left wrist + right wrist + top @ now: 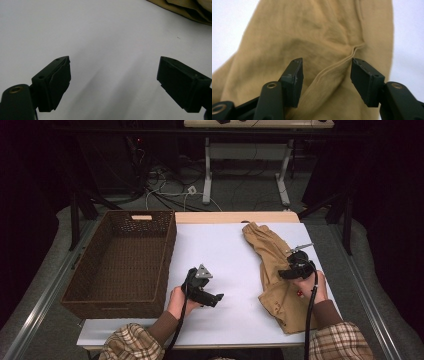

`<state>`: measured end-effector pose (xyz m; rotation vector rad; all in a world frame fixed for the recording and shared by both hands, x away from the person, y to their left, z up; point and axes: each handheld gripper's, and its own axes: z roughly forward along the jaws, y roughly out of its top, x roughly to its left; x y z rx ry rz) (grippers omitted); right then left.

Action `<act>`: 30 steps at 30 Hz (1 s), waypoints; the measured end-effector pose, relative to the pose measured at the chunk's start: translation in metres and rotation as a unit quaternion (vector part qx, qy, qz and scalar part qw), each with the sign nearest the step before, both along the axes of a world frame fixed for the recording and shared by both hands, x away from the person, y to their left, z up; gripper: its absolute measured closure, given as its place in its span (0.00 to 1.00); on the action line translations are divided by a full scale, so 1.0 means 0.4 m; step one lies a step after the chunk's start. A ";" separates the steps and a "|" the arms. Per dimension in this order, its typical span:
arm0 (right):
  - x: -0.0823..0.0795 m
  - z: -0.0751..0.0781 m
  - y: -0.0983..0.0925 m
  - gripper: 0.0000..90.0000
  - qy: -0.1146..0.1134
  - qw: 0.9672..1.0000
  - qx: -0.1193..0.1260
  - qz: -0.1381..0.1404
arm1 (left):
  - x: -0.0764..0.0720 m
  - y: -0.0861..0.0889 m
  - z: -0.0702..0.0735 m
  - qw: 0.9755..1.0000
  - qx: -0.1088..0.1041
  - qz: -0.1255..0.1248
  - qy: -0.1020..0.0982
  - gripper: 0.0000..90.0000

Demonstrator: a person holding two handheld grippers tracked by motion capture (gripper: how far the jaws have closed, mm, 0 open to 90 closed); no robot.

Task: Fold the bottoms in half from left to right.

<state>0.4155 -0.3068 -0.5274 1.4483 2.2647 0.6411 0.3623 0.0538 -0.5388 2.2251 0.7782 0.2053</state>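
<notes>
A tan garment (272,270) lies crumpled along the right side of the white table (225,245). My right gripper (286,274) hovers over its middle. In the right gripper view the right gripper (325,77) is open, and a raised seam fold of the garment (319,32) runs up between the jaws without either pad pressing on it. My left gripper (217,298) rests near the table's front centre, apart from the cloth. Seen in the left gripper view, it (113,80) is open over bare white surface, with an edge of the garment (190,10) at the top right.
A dark brown wicker basket (120,302) with nothing in it stands at the table's left side, reaching past its left edge. Behind the table are a white desk frame (207,175) and loose cables (165,190) on the floor.
</notes>
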 end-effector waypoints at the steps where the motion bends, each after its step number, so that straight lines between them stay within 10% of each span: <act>1: -0.003 0.002 -0.007 0.50 0.001 1.000 -0.001 0.001 | 0.001 0.000 0.000 1.000 0.000 0.000 0.001 0.13; 30: -0.018 -0.026 -0.077 0.99 0.021 0.999 0.019 0.025 | 0.001 -0.002 0.000 1.000 0.002 -0.003 0.001 0.13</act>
